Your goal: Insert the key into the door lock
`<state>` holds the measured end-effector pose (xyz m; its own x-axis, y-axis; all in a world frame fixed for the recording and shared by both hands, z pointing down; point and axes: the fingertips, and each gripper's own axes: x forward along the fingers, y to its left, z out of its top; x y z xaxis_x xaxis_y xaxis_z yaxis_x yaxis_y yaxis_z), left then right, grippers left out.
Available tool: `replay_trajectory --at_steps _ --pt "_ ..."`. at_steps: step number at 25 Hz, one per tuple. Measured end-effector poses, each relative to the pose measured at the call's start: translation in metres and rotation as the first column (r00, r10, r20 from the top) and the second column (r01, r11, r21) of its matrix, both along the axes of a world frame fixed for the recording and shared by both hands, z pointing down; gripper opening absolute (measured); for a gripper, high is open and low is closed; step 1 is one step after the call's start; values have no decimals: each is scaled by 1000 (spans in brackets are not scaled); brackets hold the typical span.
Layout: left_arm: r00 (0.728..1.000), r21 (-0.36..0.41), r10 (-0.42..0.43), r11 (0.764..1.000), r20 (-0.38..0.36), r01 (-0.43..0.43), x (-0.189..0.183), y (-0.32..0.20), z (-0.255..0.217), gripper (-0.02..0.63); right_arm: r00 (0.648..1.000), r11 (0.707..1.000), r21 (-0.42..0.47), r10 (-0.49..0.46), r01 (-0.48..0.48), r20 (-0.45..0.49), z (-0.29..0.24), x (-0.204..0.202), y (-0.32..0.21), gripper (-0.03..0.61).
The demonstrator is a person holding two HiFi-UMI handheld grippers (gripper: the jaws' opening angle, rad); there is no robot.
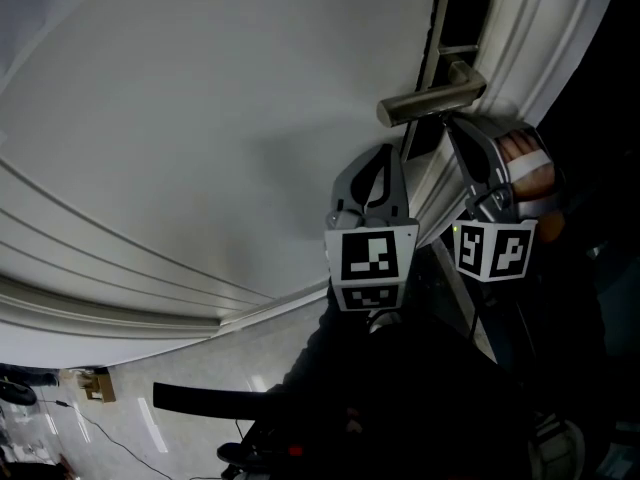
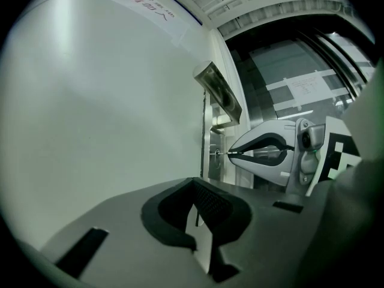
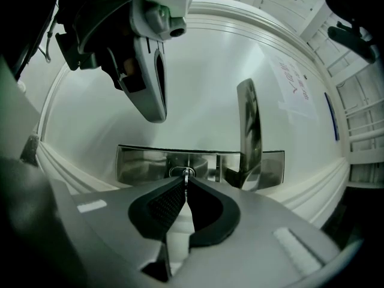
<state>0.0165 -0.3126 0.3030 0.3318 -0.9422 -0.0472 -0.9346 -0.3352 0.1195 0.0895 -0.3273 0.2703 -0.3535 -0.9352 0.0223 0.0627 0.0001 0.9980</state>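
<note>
Beside handle (image 3: 249, 131), right gripper view catches right gripper (image 3: 186, 183) clamped on key (image 3: 187, 174), tip at lock (image 3: 177, 173); head view hides that contact. Left gripper (image 2: 194, 188) pinched closed, empty.

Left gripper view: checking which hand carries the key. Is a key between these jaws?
No: the left gripper is shut on nothing; the key is pinched in the right gripper at the lock.
</note>
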Motion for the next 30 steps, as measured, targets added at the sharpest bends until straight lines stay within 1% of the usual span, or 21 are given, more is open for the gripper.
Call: replay_trajectory --at_steps 4,7,12,17,27,30 --pt "1000 2 -2 1000 -2 2 -1 1 -1 2 1000 1000 2 -5 5 1 -1 -1 1 12" --pt "1000 0 -3 1000 13 3 -1 1 1 2 1000 1000 6 -4 4 -4 -2 -1 0 12" --pt "1000 3 -5 1000 -13 5 -2 1 1 2 1000 1000 4 -3 3 -4 -2 -1 -1 12" --pt "1000 -13 -10 1000 -18 9 -2 1 5 2 1000 1000 8 0 0 -7 -2 -1 -2 12" --pt "1000 6 9 1000 -14 -9 0 2 2 2 1000 1000 8 1 -1 -7 -2 -2 -3 12" --pt "1000 -1 10 1000 -21 -10 0 2 4 2 1000 1000 5 4 -4 -6 -2 -2 -2 12"
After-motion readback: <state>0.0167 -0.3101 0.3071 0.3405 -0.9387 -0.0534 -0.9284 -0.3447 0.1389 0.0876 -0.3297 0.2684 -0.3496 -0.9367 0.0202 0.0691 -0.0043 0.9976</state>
